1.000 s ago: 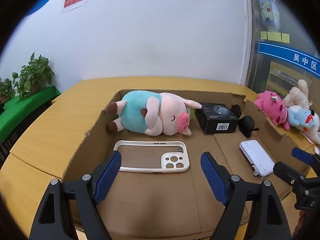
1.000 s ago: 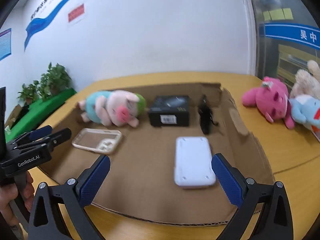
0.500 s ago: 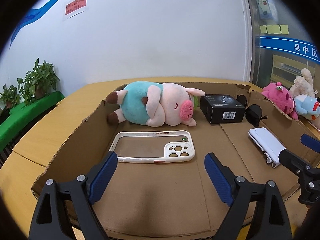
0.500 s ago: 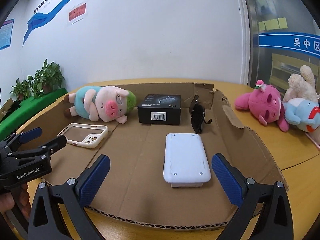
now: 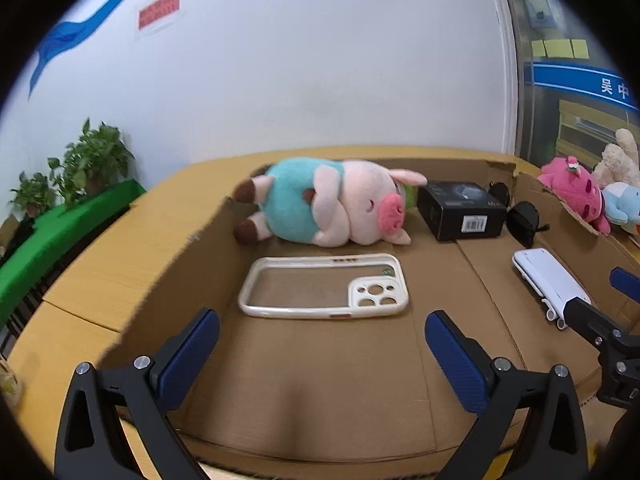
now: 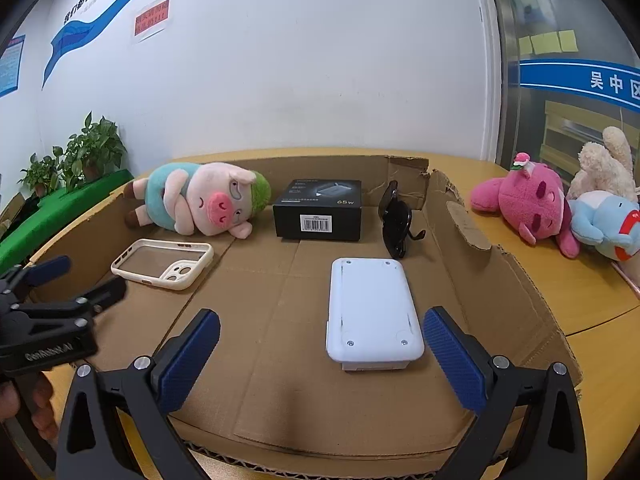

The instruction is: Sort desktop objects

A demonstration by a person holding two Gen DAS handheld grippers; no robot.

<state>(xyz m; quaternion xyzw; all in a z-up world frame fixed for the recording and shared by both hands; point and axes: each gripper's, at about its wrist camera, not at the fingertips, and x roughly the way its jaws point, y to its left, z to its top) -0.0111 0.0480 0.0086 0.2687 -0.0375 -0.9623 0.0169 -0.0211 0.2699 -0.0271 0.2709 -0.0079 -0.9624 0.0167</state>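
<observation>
A flattened cardboard box (image 5: 320, 380) (image 6: 280, 300) holds a pink and teal plush pig (image 5: 328, 202) (image 6: 200, 200), a cream phone case (image 5: 324, 286) (image 6: 162, 258), a black boxed charger (image 5: 460, 210) (image 6: 320, 210), black sunglasses (image 5: 520, 216) (image 6: 396, 220) and a white flat device (image 5: 548, 276) (image 6: 372, 312). My left gripper (image 5: 320, 332) hovers just short of the phone case, its jaws opening with nothing between them. My right gripper (image 6: 320, 332) stands open just in front of the white device, which lies a little right of its middle.
Pink, beige and blue plush toys (image 6: 560, 204) (image 5: 592, 192) lie on the wooden table (image 6: 580, 292) right of the cardboard. Potted plants (image 5: 80, 168) stand on a green ledge at the left. A white wall rises behind. A hand (image 6: 24, 400) holds the left gripper.
The left gripper's jaws have spread wider. Both views have tipped up a little and come lower and closer to the cardboard; the phone case and white device look nearer.
</observation>
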